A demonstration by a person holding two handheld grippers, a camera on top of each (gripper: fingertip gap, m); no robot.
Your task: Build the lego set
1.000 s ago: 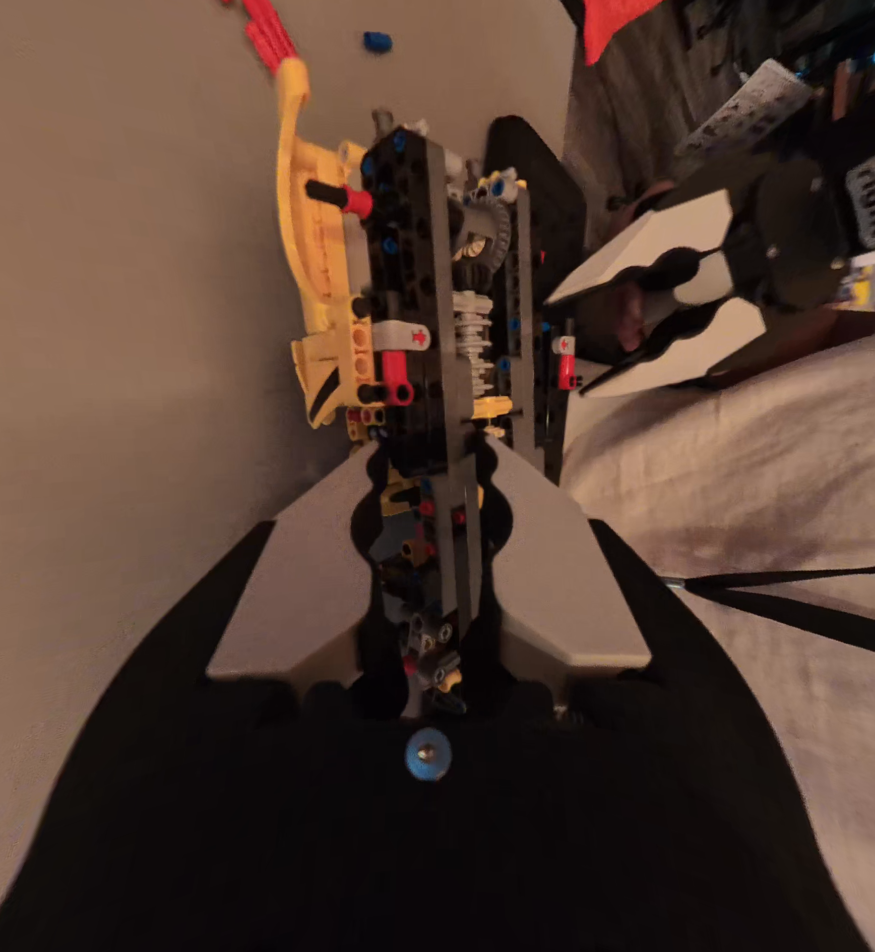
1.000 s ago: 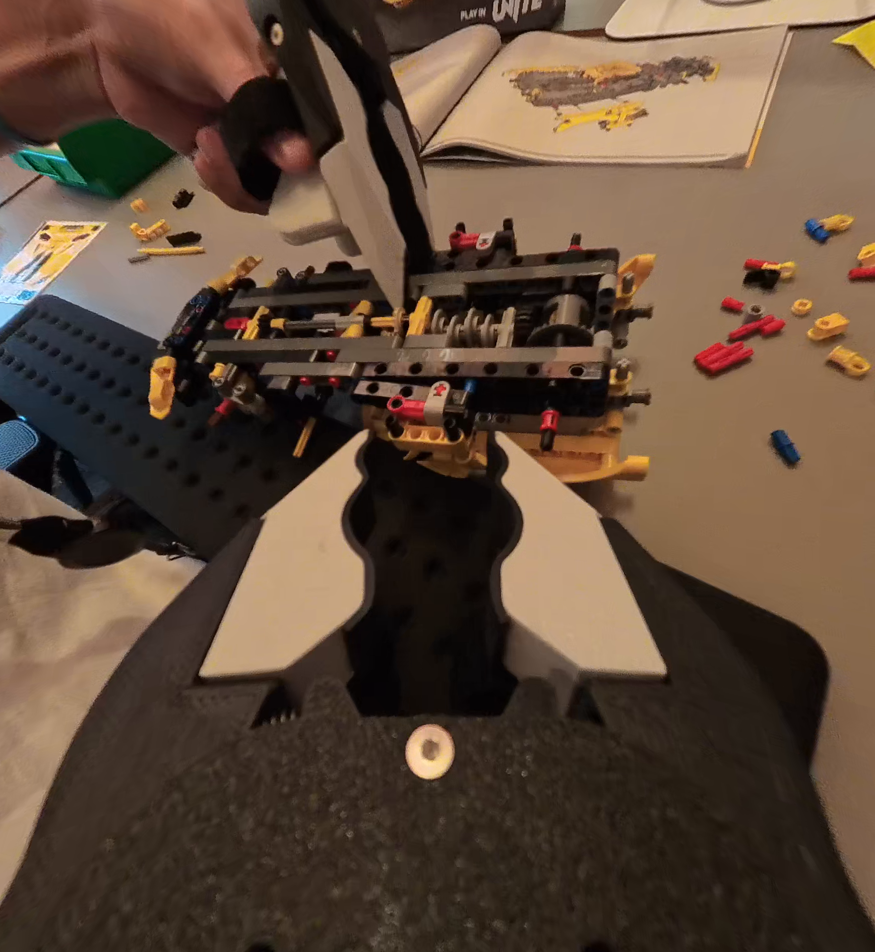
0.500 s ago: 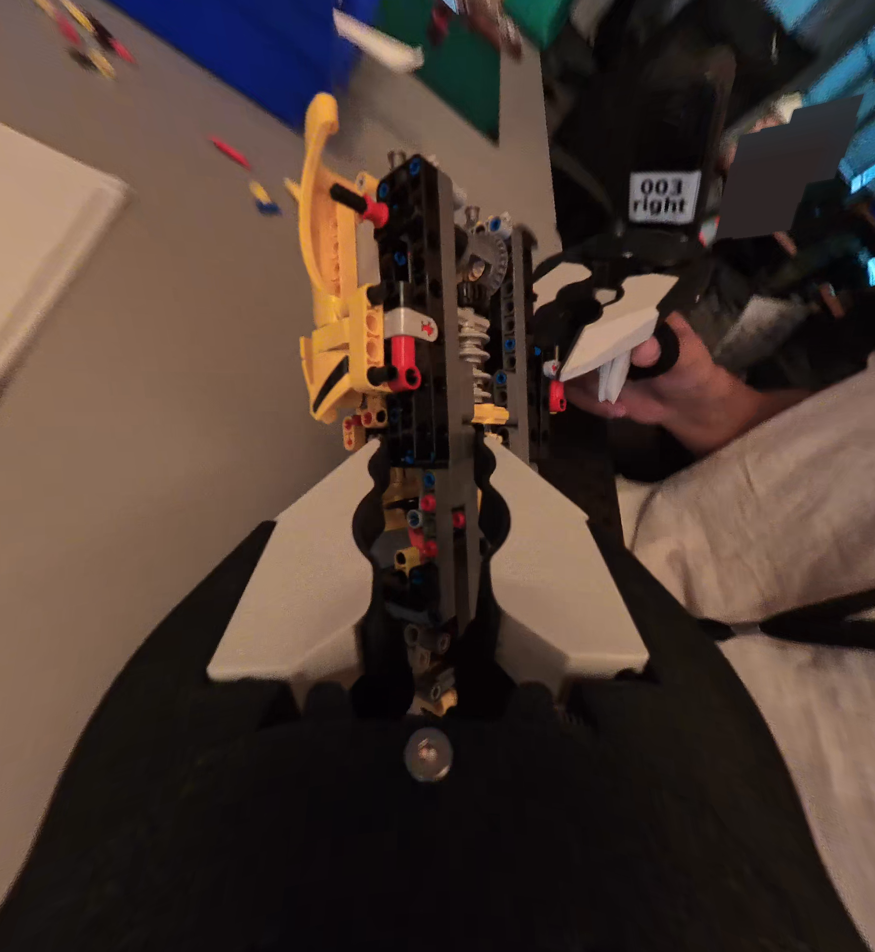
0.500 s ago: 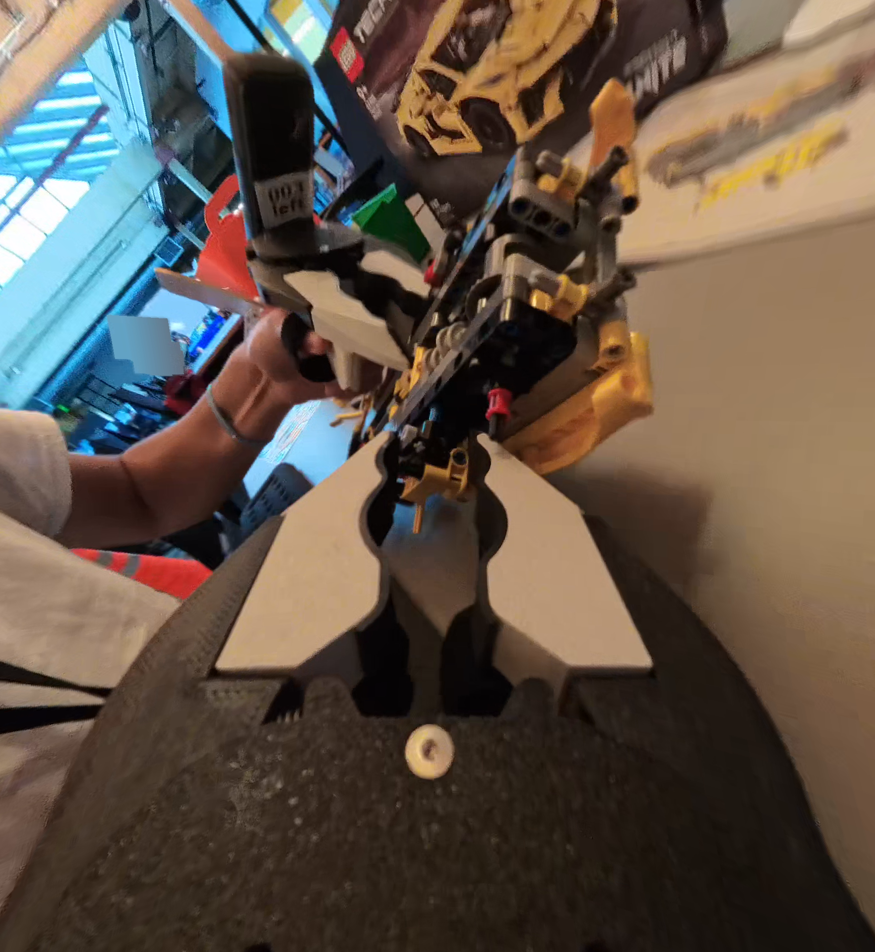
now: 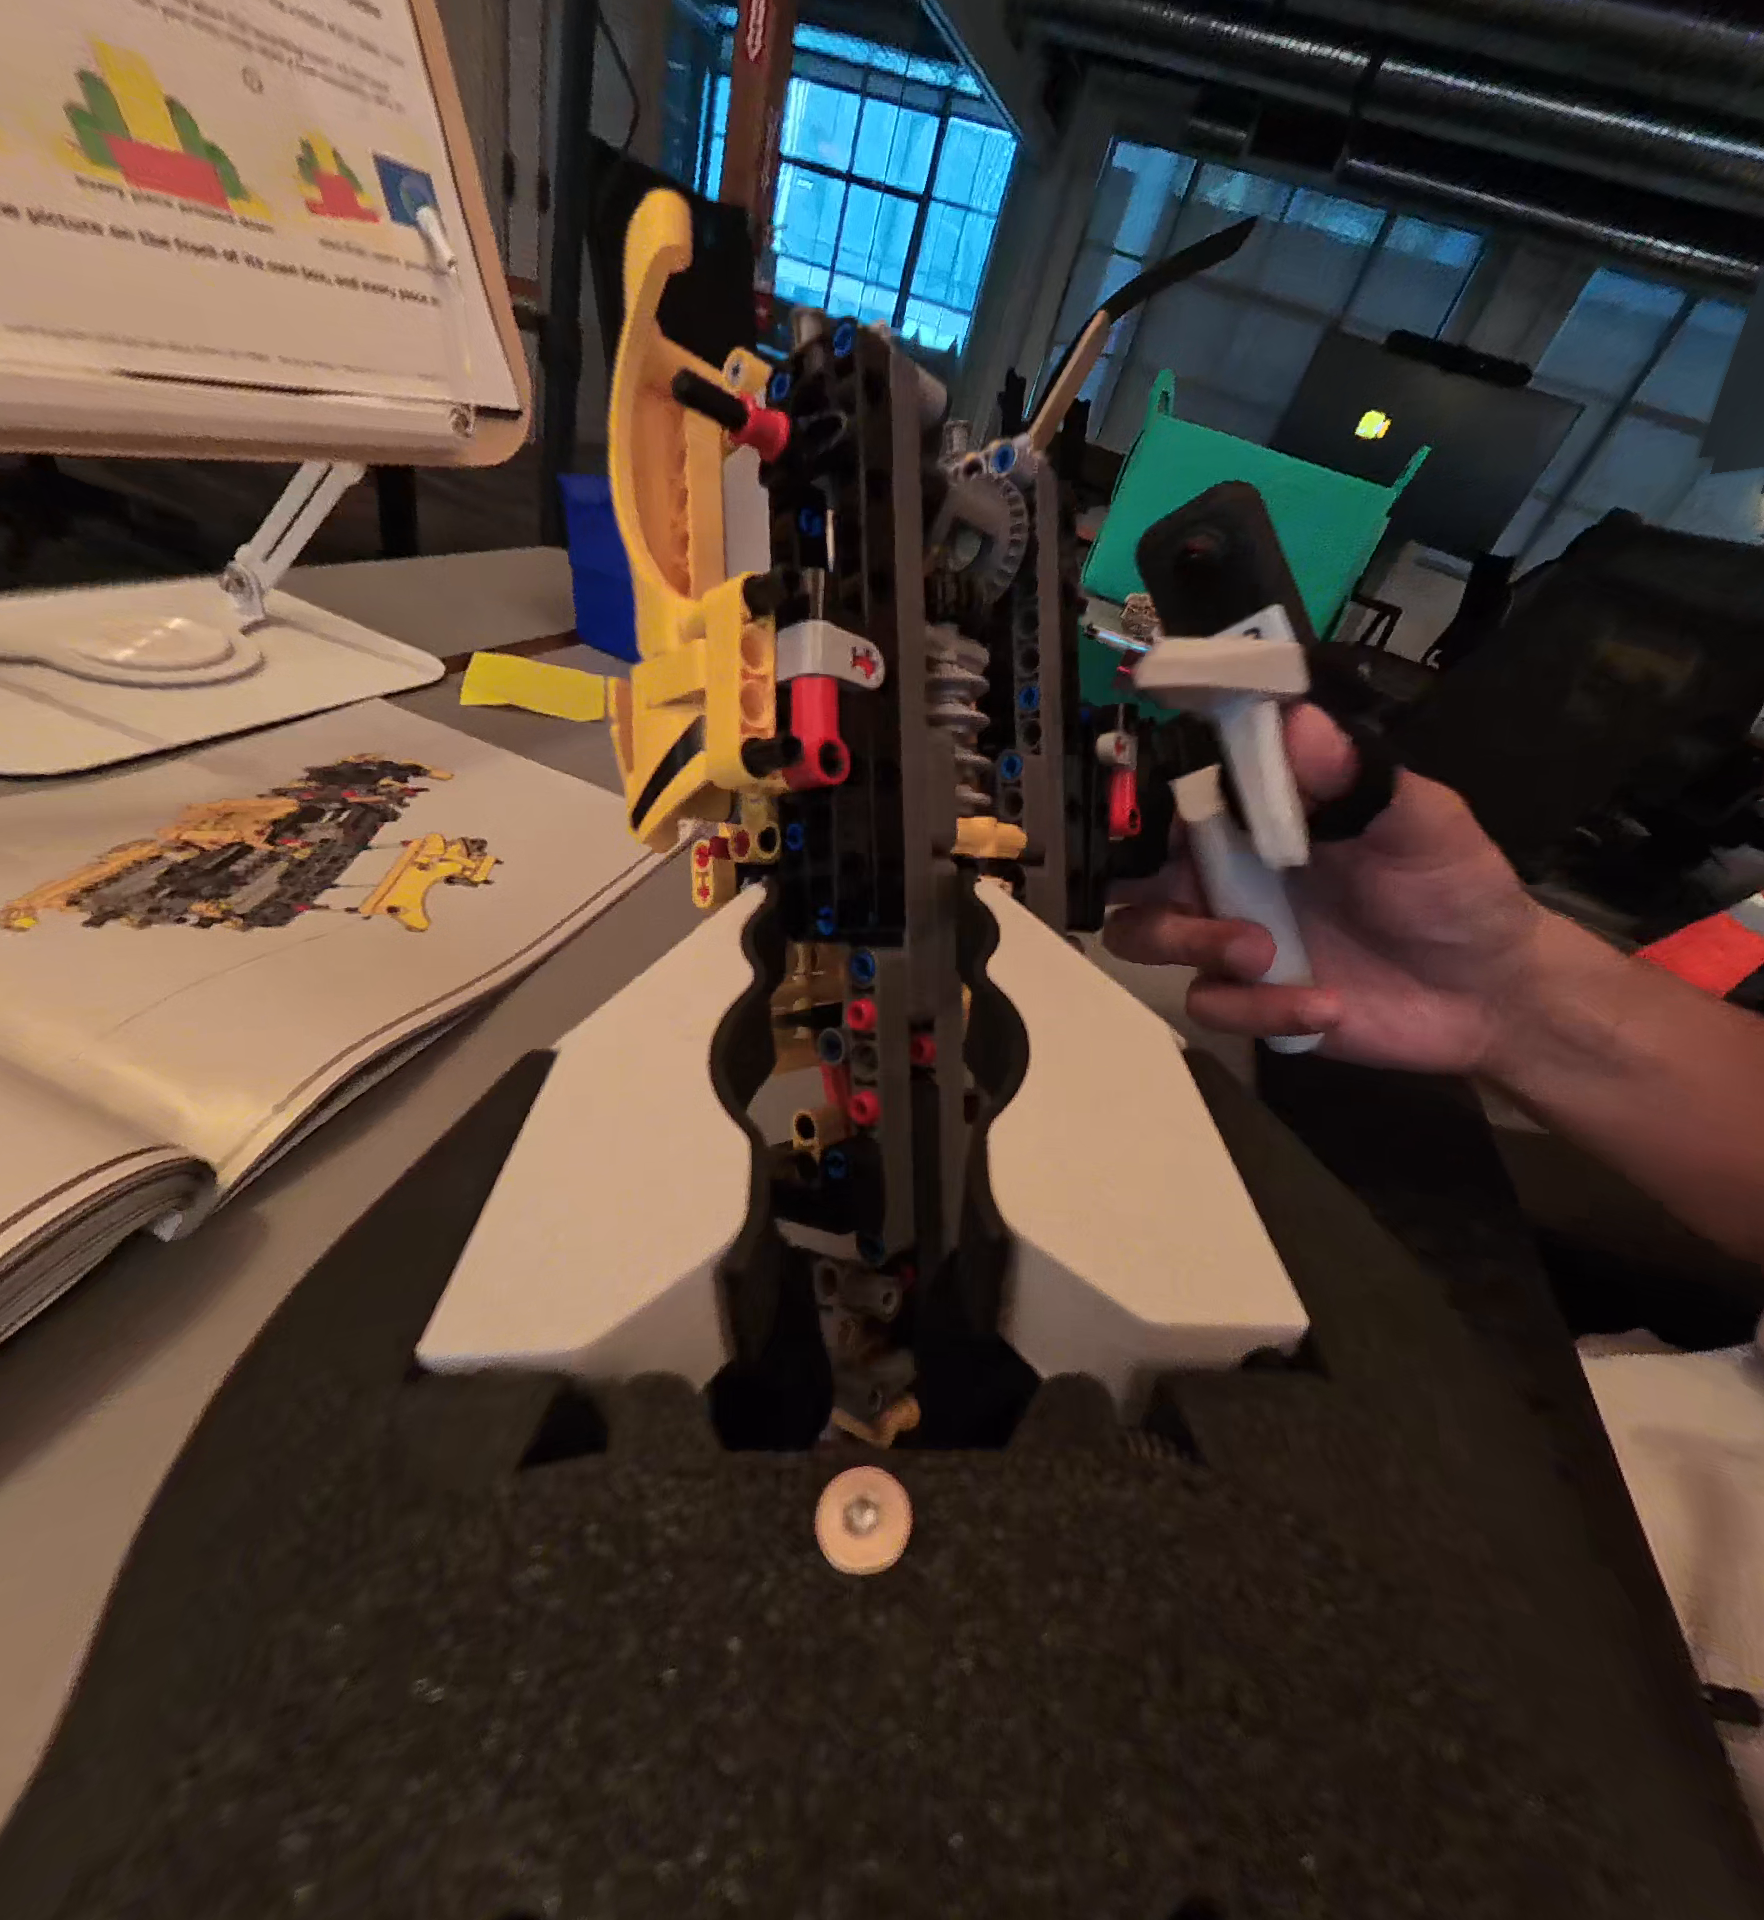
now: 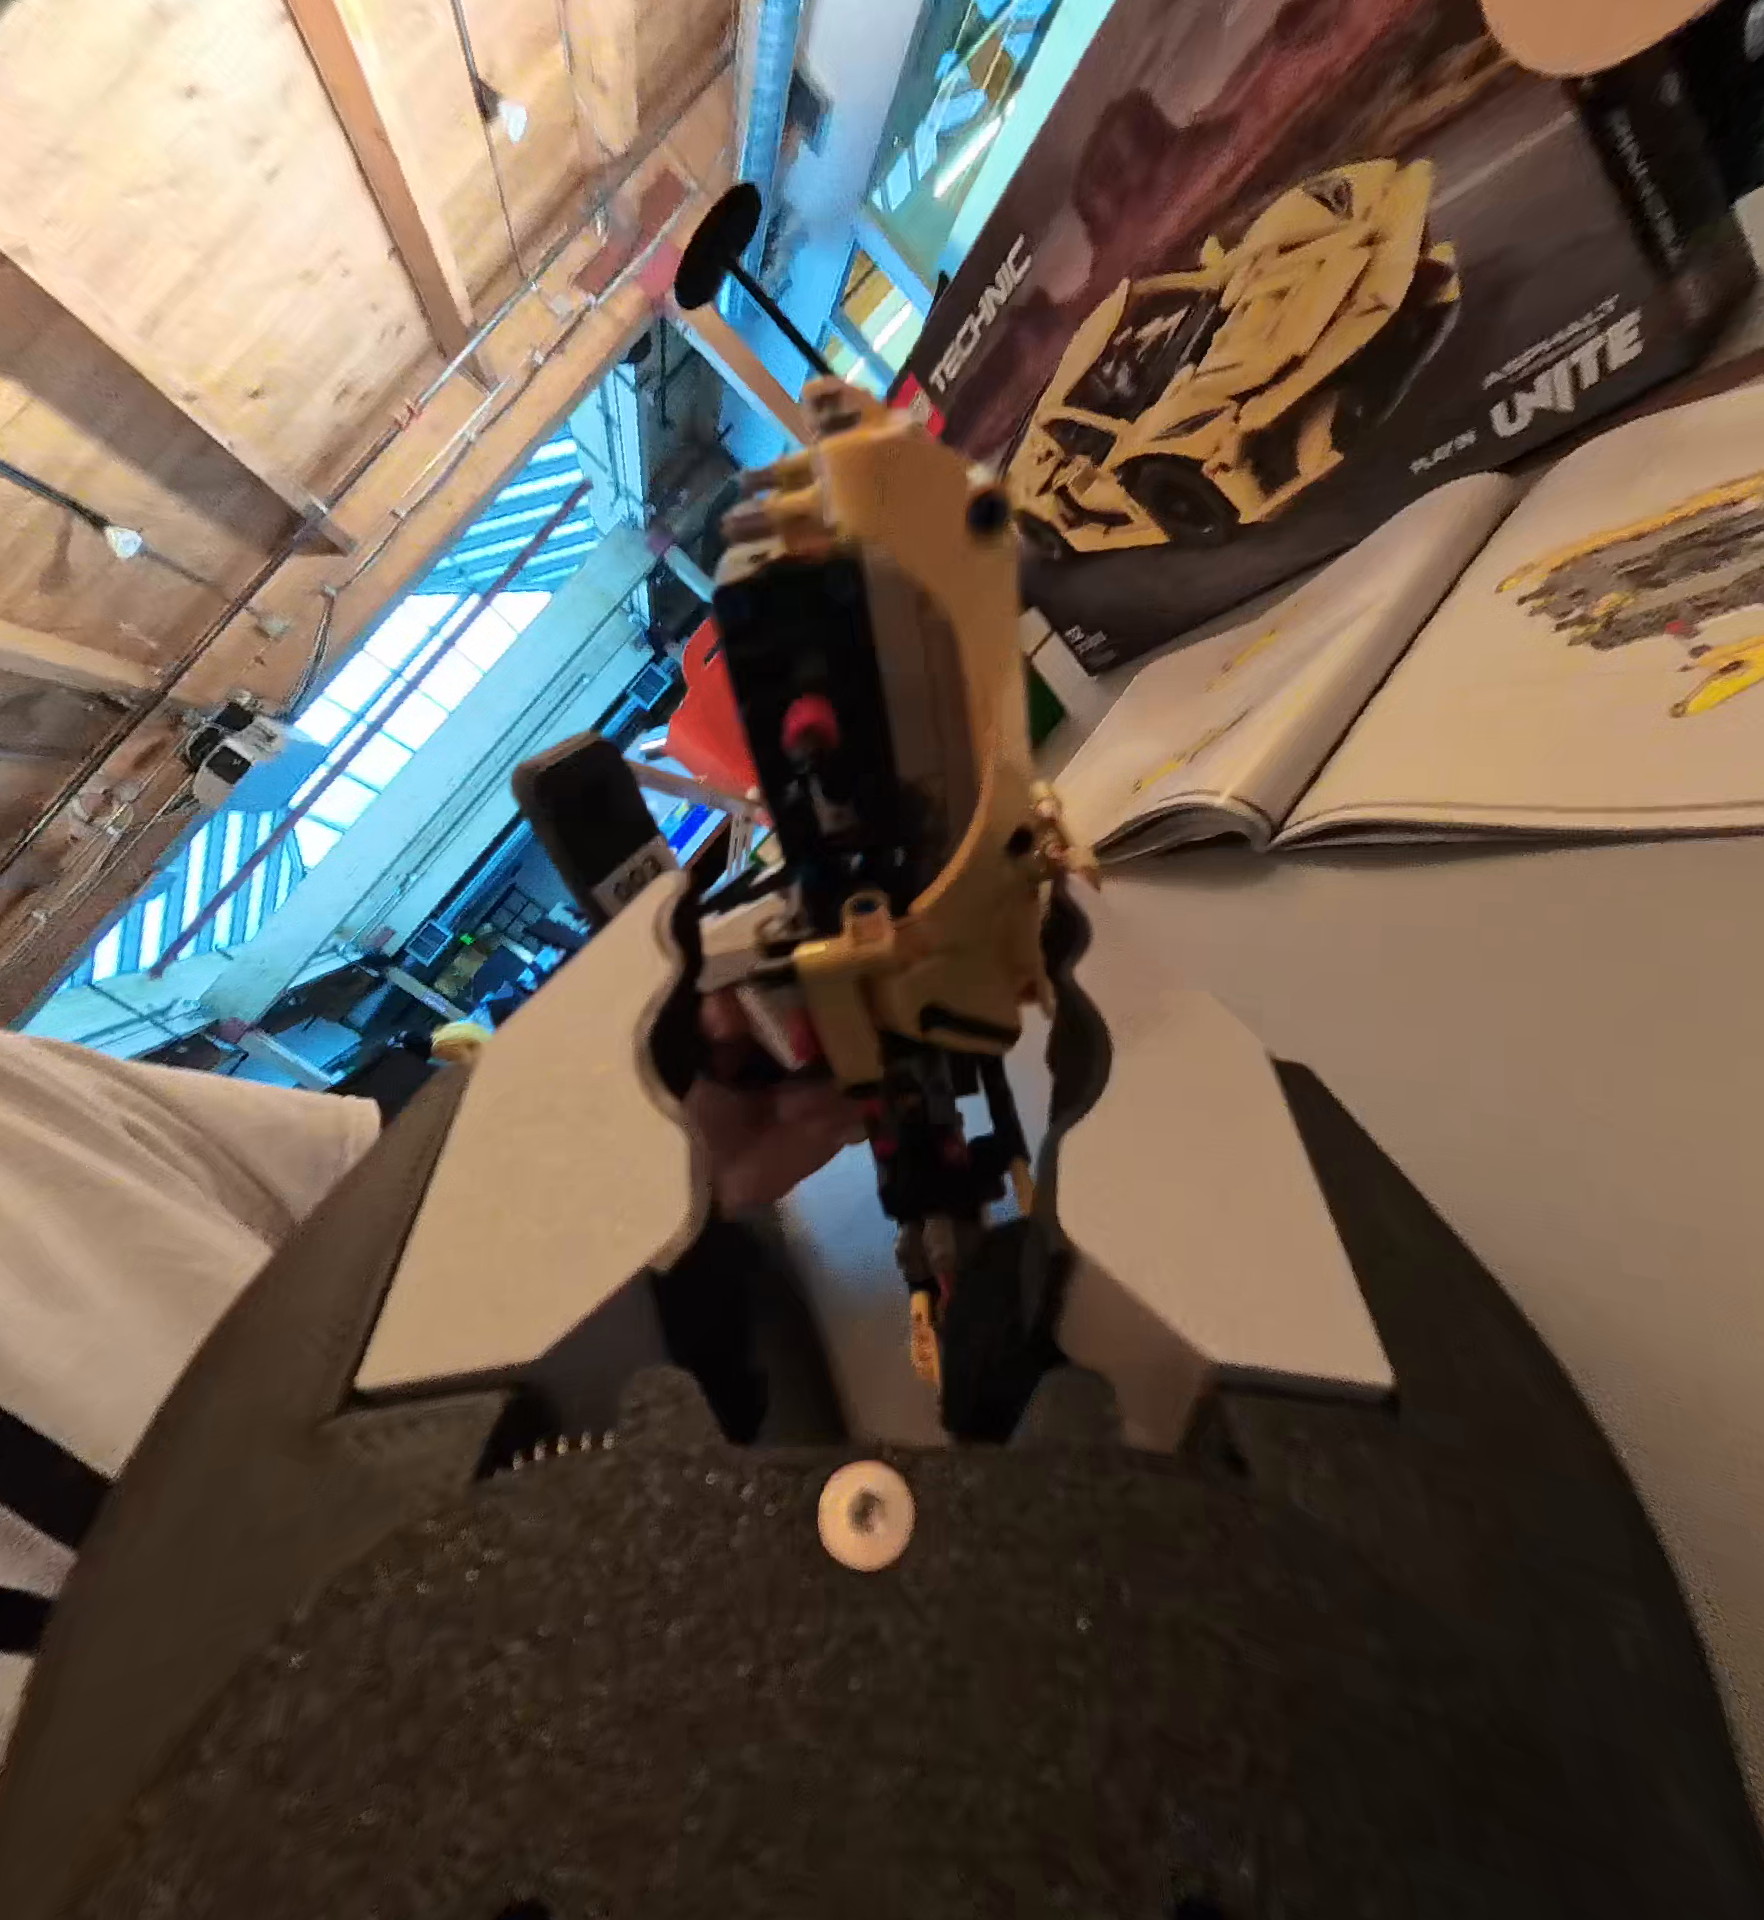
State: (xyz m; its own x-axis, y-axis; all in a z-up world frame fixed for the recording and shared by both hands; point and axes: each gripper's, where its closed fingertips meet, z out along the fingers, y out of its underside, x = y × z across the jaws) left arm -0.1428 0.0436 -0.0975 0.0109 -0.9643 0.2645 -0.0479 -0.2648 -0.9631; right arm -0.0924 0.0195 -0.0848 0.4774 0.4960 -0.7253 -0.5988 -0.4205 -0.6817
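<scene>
— What does your left wrist view show?

— My left hand-held gripper (image 5: 862, 1049) is clamped on the lego model (image 5: 857, 665), a long chassis of black and grey beams that stands upright between the two pale fingers (image 5: 618, 1164), lifted off the tabletop (image 5: 78, 1507). A yellow curved panel (image 5: 665, 499) is fixed on its left side, with red pins and a grey spring showing along the beams. To the left an open instruction booklet (image 5: 182, 935) lies on the tabletop, and behind it a white stand (image 5: 130, 644) holds a printed sheet. To the right my right hand (image 5: 1377, 935) holds the right hand-held gripper (image 5: 1226, 717) just beside the model's far beam, near a small red pin.

— And the right wrist view?

— There the lego model (image 6: 888, 727) rises tilted in front of my right hand-held gripper (image 6: 873, 997), yellow panel towards the camera. The fingers (image 6: 1179, 1174) stand apart on either side of the model's lower part; the picture is blurred, so I think neither one is pressing on it, but I would not swear to it. Behind the left finger I see the left hand-held gripper's black body. On the tabletop (image 6: 1480, 1039) to the right lies the open instruction booklet (image 6: 1480, 675), and beyond it stands the set's dark box (image 6: 1325, 312) picturing a yellow car.
</scene>
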